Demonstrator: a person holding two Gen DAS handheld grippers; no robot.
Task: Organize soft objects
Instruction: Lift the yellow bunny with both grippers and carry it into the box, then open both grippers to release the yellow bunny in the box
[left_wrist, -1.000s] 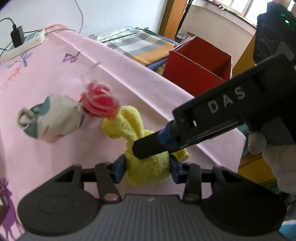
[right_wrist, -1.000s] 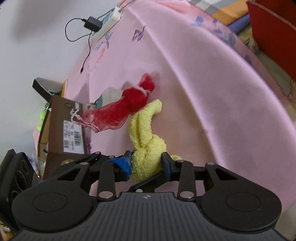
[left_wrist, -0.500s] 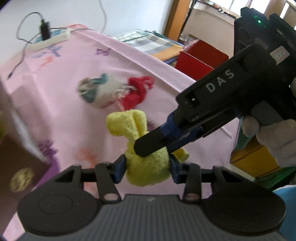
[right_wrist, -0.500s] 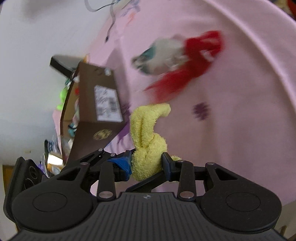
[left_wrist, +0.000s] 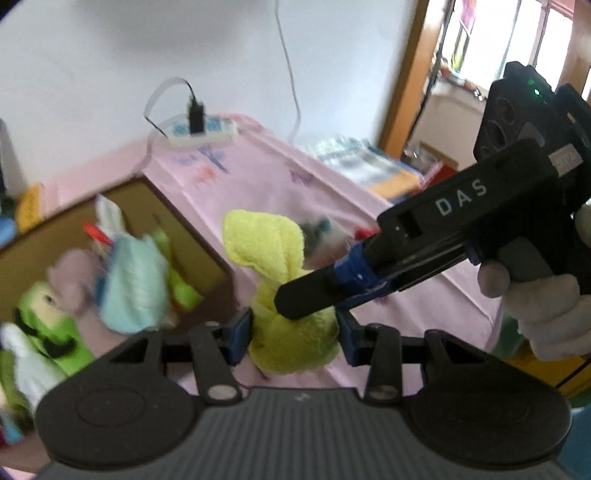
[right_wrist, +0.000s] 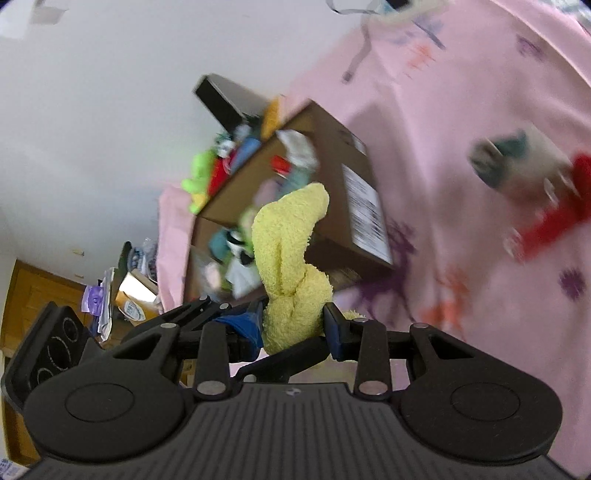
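Counting one yellow towel (left_wrist: 291, 325), I have both grippers clamped on its knotted lower part: the left gripper (left_wrist: 293, 332) from its sides, the right gripper (right_wrist: 293, 325) crossing it. It hangs just right of one cardboard box (left_wrist: 192, 236) crammed with soft toys; pink tablecloth (left_wrist: 266, 184) lies open beyond.

The left tool (left_wrist: 293, 328) sits at the lower middle of the left wrist view, its two blue-padded fingers (left_wrist: 240, 334) closed against the yellow towel (left_wrist: 284, 291) from both sides. The right tool (right_wrist: 293, 325) is at the lower middle of its own view, fingers pressed on the same towel. In the left wrist view the right tool comes in from the right edge, tilted down to the left, and a light-gloved hand (left_wrist: 543, 314) holds its handle at the right.
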